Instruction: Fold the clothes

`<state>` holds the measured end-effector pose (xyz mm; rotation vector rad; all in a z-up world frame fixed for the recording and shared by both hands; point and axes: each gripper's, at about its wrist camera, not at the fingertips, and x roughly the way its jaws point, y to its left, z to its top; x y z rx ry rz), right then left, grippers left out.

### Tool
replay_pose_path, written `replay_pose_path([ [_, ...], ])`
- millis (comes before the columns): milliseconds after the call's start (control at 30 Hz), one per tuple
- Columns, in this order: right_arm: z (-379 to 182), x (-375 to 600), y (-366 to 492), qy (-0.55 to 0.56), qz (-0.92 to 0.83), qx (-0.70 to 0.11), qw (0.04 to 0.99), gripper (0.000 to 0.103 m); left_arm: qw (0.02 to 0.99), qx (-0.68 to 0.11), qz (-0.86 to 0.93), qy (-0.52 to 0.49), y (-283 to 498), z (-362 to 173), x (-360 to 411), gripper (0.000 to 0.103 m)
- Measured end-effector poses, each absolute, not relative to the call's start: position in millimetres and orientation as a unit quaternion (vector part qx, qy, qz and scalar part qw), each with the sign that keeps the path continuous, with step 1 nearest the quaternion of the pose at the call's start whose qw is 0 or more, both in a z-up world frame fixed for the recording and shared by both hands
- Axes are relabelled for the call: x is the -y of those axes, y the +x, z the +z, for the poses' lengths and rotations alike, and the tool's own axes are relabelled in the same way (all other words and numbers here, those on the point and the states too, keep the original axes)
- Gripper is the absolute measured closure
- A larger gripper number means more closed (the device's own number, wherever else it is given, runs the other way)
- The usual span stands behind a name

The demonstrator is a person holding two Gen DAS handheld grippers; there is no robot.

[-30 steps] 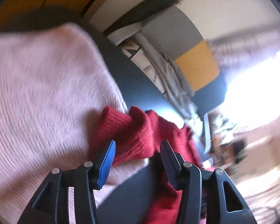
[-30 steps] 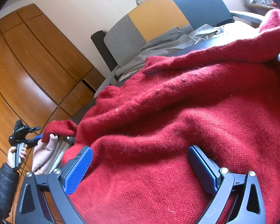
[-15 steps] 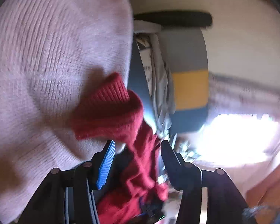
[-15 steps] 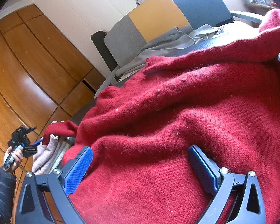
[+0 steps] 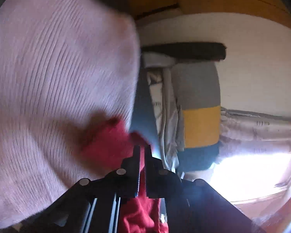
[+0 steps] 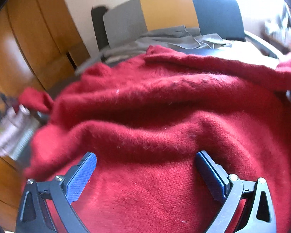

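Observation:
A red knit sweater (image 6: 164,106) lies spread and rumpled across a dark surface and fills the right wrist view. My right gripper (image 6: 145,155) hovers open just over its body, blue pads wide apart, nothing pinched. The sweater's sleeve end (image 6: 33,99) reaches far left beside a blurred pink knit garment (image 6: 15,134). In the left wrist view that pink garment (image 5: 58,77) fills the left half. My left gripper (image 5: 142,147) has its jaws closing tight on the red sleeve (image 5: 106,145), and red cloth shows squeezed between the pads and hanging below them.
Behind the sweater stands a seat back in grey, yellow and blue panels (image 6: 164,9) with a grey garment (image 6: 174,36) draped in front of it. Wooden wardrobe doors (image 6: 29,48) close off the left. A bright window (image 5: 252,174) glares at the lower right.
The left gripper went from open around the red sleeve to shut on it, and rolled. The right gripper shifted sideways over the sweater and stayed open.

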<state>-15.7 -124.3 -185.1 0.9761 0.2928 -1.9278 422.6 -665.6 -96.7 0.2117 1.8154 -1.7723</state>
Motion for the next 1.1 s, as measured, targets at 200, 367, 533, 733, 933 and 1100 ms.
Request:
replay_pose_path([
  [200,-190.5,142.9,-1.1,0.388,-0.789,-0.223,0.422,0.000,0.256,-0.553,-0.782,0.134,379.0,-5.7,687.4,0.096],
  [367,-151.8,155.6,-4.8,0.397,-0.774,-0.216,0.443,0.002,0.259,-0.426,-0.810,0.309,347.6,-7.6,679.7,0.073],
  [533,-88.0,205.2,-10.4,0.359,-0.754,-0.207,0.509,0.000,0.228,-0.296,-0.841,0.391,338.4,-19.8,655.7,0.064],
  [733,-94.4,295.8,-21.1,0.406,-0.709,-0.220,0.533,0.000,0.191,-0.230,-0.841,0.452,336.0,-40.0,641.1,0.060],
  [933,-107.8,372.9,3.6,0.424,-0.655,-0.251,0.573,0.000,0.161,-0.192,-0.841,0.480,324.1,-65.3,634.4,0.059],
  [1100,-115.5,424.9,21.4,0.433,-0.626,-0.272,0.589,0.000,0.140,-0.158,-0.841,0.498,314.7,-76.5,629.6,0.058],
])
